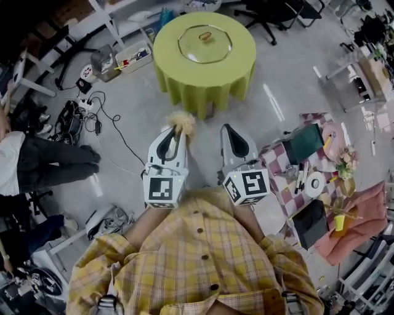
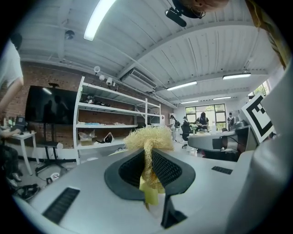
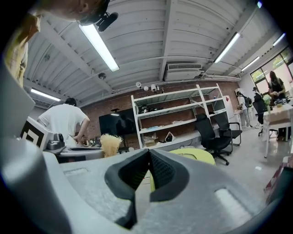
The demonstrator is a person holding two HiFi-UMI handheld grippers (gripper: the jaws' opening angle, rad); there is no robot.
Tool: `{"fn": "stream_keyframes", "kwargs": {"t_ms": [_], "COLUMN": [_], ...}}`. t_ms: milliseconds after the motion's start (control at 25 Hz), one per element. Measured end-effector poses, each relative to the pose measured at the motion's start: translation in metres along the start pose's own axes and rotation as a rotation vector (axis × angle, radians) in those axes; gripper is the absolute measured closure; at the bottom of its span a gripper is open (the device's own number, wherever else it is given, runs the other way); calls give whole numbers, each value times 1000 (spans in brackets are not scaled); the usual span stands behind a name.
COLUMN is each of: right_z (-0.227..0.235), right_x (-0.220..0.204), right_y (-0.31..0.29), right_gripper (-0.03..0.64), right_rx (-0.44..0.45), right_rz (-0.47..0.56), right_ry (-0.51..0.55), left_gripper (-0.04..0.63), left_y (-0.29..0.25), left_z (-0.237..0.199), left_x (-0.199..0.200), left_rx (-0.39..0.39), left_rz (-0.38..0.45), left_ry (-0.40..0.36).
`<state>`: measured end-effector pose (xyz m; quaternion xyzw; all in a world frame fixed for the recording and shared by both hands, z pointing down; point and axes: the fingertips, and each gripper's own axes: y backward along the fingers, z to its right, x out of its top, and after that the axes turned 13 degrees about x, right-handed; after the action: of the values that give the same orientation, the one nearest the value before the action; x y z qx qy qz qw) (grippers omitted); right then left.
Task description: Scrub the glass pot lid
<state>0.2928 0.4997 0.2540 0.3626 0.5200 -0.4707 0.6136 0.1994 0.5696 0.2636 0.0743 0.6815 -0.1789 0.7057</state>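
A glass pot lid (image 1: 205, 43) with a small handle lies on a round table under a yellow-green cloth (image 1: 204, 72), far ahead of me. My left gripper (image 1: 176, 136) is shut on a pale straw-coloured scrubber (image 1: 182, 123), whose fuzzy tuft (image 2: 149, 137) sticks out above the jaws. My right gripper (image 1: 233, 135) is shut with nothing in it; its jaws meet (image 3: 149, 157). Both grippers hang over the grey floor, short of the table. The scrubber (image 3: 111, 144) also shows at the left of the right gripper view, and the table (image 3: 192, 156) peeks past the jaws.
A checked cloth (image 1: 289, 178) with books, cups and flowers lies on the floor at right. Cables and a power strip (image 1: 86, 104) sprawl at left, near a seated person's legs (image 1: 49, 163). Office chairs (image 1: 271, 15) stand behind the table, and bins (image 1: 132, 56) sit beside it.
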Motion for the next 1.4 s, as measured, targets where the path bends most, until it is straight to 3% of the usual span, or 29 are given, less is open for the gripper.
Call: {"fn": "stream_keyframes", "kwargs": {"t_ms": [800,1120,1400], "right_z": [201,255,305], "right_x": [65,73,58], "right_y": [-318,-390,-396], "right_gripper": [620,620,620], "right_rx": [-145,-169,-122], "right_rz": [-45,-92,-119], "right_ry": [-22,-20,-37], "left_gripper": [541,541,543], "left_y": [-379,-464,-507], "left_z": [-123,-148,-118], "left_x": [65,56,34], "left_rx": [-171,-175,-158], "left_rz": [-31,-87,-154], "left_ry": [7,16,-39]}}
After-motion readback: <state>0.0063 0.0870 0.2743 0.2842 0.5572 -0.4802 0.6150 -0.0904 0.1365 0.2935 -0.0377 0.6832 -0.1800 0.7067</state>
